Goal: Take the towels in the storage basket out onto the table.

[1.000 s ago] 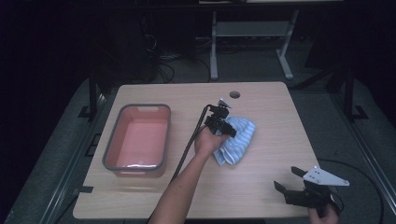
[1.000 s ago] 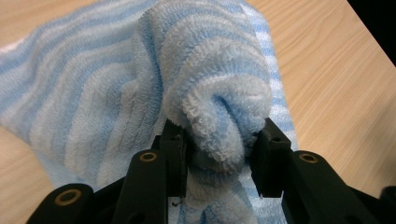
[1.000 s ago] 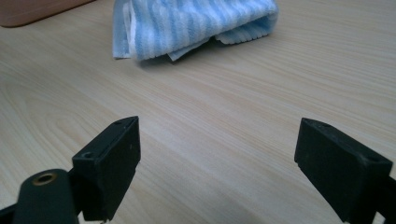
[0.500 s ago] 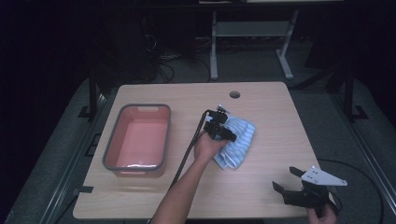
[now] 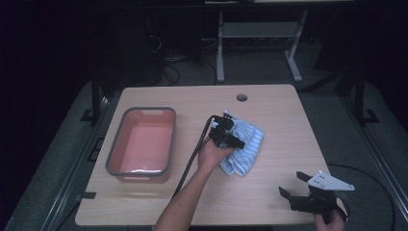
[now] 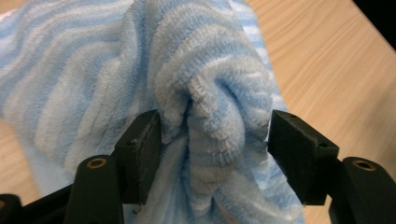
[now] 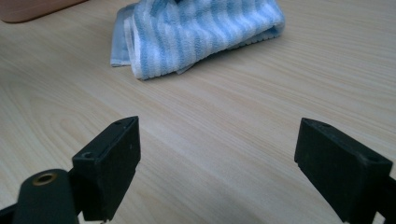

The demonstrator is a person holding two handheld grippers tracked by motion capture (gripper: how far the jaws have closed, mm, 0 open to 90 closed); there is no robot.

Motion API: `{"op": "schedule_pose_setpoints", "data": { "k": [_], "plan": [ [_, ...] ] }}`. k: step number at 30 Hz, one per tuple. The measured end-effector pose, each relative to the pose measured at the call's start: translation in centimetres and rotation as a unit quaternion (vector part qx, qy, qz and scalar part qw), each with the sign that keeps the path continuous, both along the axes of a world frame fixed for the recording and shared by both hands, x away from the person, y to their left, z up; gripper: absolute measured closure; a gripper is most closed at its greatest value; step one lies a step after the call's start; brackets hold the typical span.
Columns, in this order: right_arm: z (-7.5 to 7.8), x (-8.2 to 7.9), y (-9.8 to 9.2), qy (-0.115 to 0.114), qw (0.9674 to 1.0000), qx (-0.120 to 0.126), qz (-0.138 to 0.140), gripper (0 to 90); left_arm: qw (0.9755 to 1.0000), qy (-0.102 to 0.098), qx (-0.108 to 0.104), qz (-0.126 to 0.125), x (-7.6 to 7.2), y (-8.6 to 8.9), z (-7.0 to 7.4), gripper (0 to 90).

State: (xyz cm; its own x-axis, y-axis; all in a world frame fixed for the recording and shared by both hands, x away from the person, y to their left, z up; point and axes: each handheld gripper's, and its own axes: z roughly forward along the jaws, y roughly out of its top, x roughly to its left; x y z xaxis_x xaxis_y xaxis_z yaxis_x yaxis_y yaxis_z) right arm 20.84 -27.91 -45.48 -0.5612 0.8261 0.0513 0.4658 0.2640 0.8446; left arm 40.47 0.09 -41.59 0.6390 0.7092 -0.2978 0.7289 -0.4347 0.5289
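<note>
Opening left gripper (image 6: 212, 135) w/ towel (image 6: 140, 70) fold between jaws

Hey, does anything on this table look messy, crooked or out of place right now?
Only the striped towel: it lies crumpled and askew mid-table, a bunched ridge standing between the left gripper as its fingers have just been opening. Nothing spilled.

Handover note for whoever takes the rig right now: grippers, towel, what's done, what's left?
Left gripper: over the blue striped towel, jaws have just been opening; a bunched fold sits between them and brushes the pads, no firm pinch.
Right gripper: open, nothing in it, over bare table near the front right corner.
Towel: crumpled at mid-table, right of the pink tub, apart from it.
Done: towel let go on the table.
Left: probably regrip and fold it or move it; the tub looks unused.
</note>
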Motion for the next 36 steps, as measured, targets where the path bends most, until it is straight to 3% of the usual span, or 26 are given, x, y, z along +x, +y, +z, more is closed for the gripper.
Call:
{"op": "schedule_pose_setpoints", "data": {
  "k": [2, 4, 7, 9, 16, 22, 28, 30, 33, 36],
  "plan": [
    [0.0, 0.1, 0.1, 0.000, 1.0000, -0.001, 0.000, 13.7, 0.9999, 0.000, -0.010, 0.002, -0.1, 0.1, -0.1, 34.6],
    [0.0, 0.0, 0.2, 0.002, 1.0000, -0.003, 0.004, 13.7, 1.0000, -0.001, -0.003, -0.004, -0.3, 0.3, -0.2, 33.8],
    [-0.1, 0.2, 0.1, 0.000, 1.0000, -0.005, 0.008, 13.7, 0.9999, -0.004, -0.016, 0.001, -0.4, 0.8, -0.1, 32.4],
    [-0.2, 0.3, 0.2, 0.004, 1.0000, -0.005, 0.006, 13.7, 0.9999, -0.006, -0.013, 0.001, -0.5, 1.1, 0.1, 30.7],
    [-0.2, 0.3, 0.3, 0.000, 0.9999, -0.011, 0.007, 13.7, 0.9991, -0.010, -0.042, 0.001, -1.3, 2.2, 0.5, 29.6],
    [-0.2, 0.5, 0.5, 0.002, 0.9998, -0.018, 0.011, 13.7, 0.9992, -0.017, -0.036, -0.007, -1.9, 3.2, 0.7, 29.1],
    [-0.3, 0.6, 0.7, 0.004, 0.9997, -0.022, 0.014, 13.7, 0.9985, -0.017, -0.050, -0.011, -2.7, 4.2, 0.8, 28.6],
    [-0.3, 0.7, 0.7, 0.006, 0.9997, -0.022, 0.011, 13.7, 0.9986, -0.024, -0.043, -0.019, -3.0, 4.5, 0.8, 28.6],
    [-0.4, 0.7, 0.6, 0.007, 0.9998, -0.018, 0.008, 13.7, 0.9980, -0.021, -0.056, -0.018, -3.4, 4.9, 0.7, 28.4],
    [-0.4, 0.8, 0.6, 0.008, 0.9998, -0.015, 0.007, 13.7, 0.9981, -0.025, -0.051, -0.023, -3.9, 5.2, 0.6, 28.4]
  ]
}}
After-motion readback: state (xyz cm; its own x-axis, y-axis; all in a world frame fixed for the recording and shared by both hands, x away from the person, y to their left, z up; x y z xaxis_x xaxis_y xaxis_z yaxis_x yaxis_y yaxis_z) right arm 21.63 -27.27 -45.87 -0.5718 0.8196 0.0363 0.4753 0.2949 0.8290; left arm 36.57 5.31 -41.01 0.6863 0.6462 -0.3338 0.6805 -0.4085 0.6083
